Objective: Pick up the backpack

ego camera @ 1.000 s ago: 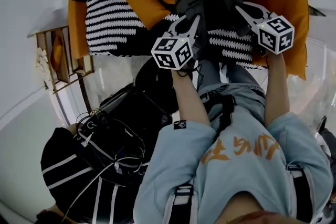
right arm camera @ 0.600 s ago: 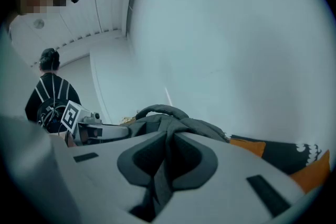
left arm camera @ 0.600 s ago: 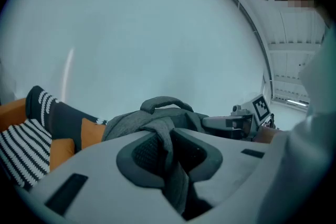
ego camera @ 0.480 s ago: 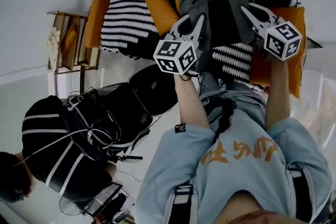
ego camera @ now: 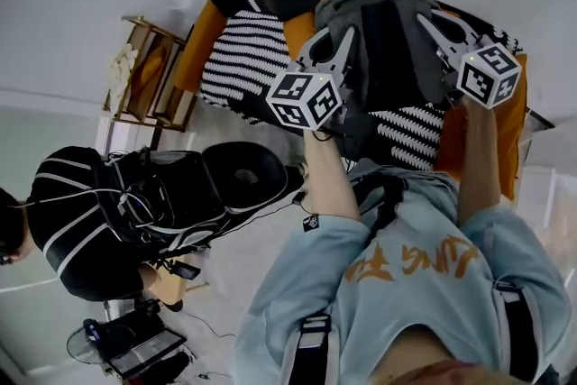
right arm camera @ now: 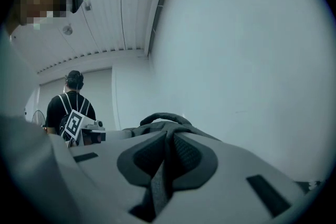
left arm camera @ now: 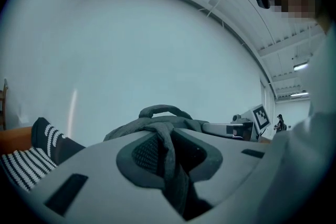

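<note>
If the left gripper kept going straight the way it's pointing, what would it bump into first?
The left gripper is shut on a backpack strap, so the backpack comes first: its grey top lies right ahead. Beyond that only a pale wall shows, how far off I cannot tell.

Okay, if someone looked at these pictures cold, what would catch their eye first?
The dark grey backpack, held up at the top centre with the left tool and the right tool each clamped on it. Behind it sits an orange sofa with black-and-white striped throws, and a person in a striped black top is at lower left.
</note>
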Motion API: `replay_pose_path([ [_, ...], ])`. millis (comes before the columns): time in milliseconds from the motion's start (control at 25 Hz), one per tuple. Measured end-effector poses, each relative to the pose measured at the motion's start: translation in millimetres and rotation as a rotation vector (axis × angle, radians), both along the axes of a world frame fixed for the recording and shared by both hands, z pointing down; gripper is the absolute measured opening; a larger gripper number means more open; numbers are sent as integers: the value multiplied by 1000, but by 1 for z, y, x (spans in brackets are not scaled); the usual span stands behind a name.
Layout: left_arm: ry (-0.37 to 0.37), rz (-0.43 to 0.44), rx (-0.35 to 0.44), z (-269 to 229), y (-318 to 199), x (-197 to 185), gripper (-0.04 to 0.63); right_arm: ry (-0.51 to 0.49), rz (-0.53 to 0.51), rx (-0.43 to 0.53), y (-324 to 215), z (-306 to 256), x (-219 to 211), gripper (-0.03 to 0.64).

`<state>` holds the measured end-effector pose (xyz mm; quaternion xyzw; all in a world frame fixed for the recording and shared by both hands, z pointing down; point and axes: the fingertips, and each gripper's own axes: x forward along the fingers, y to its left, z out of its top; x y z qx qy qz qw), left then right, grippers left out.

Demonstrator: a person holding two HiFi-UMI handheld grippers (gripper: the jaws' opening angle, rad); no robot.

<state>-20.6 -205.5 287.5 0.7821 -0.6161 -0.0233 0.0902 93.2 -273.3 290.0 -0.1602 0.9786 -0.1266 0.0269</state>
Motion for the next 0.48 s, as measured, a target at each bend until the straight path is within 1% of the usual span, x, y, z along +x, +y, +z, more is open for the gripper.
replay_pose_path([
  [200, -50, -9, 68, -1, -35, 55, 74, -59, -7, 57, -33, 4, 55, 48],
  [320, -54, -13, 81, 11, -44, 81, 74, -70, -5, 74, -43, 16, 81, 48],
  [480, -53, -17, 85, 28, -55, 100, 74, -73, -1, 82, -55, 33, 100, 48],
])
